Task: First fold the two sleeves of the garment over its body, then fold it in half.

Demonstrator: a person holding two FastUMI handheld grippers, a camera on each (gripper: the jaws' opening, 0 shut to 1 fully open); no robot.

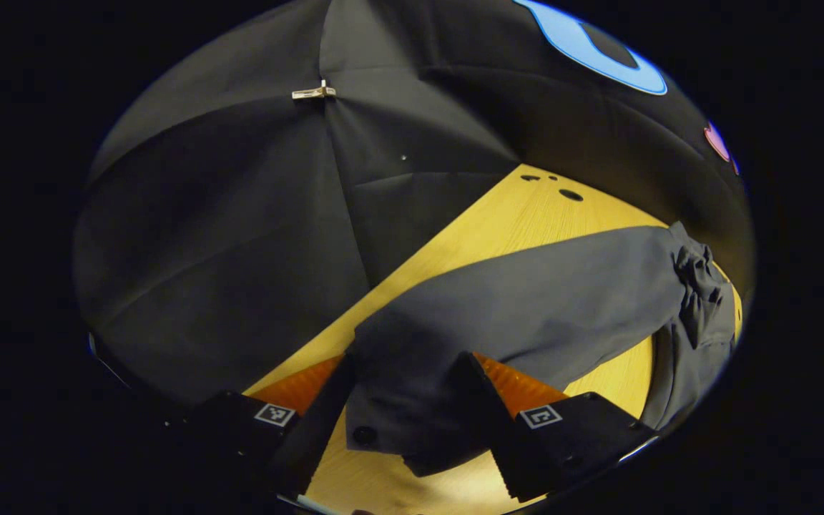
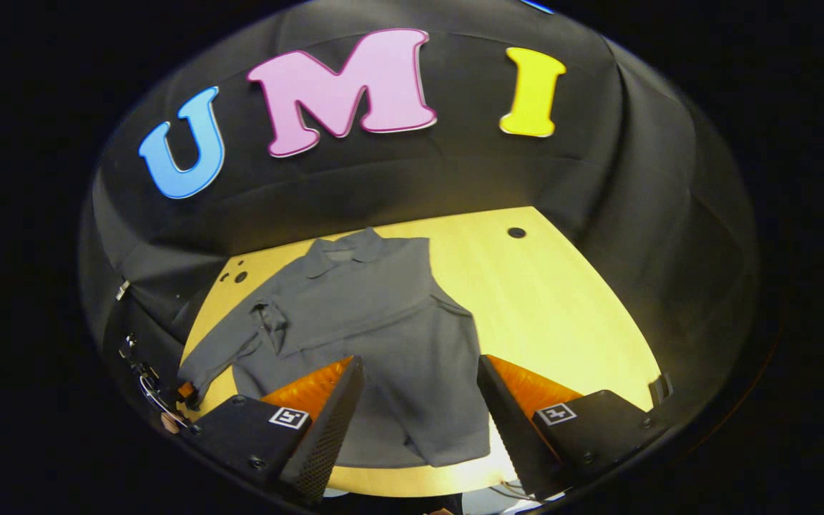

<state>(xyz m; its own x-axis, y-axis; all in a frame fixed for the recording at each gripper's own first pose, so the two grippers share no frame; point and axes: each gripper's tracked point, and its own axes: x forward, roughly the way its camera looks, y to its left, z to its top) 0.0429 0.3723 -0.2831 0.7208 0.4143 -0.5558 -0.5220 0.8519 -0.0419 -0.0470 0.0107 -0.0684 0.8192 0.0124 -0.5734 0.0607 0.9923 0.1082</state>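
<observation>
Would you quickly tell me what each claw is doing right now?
Left claw: around the shirt sleeve's cuff; a firm pinch cannot be told.
Right claw: open, empty, above the shirt.

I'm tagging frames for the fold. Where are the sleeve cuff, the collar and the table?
Sleeve cuff (image 1: 390, 422): left gripper view, cuff end between that gripper's fingers.
Collar (image 2: 344, 252): right gripper view, collar at the shirt's far end.
Table (image 2: 562, 300): right gripper view, bare wood right of the shirt.

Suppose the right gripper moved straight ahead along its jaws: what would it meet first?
Most likely the grey shirt's body, spread on the wooden table between the right gripper's open jaws. Depth is uncertain.
</observation>
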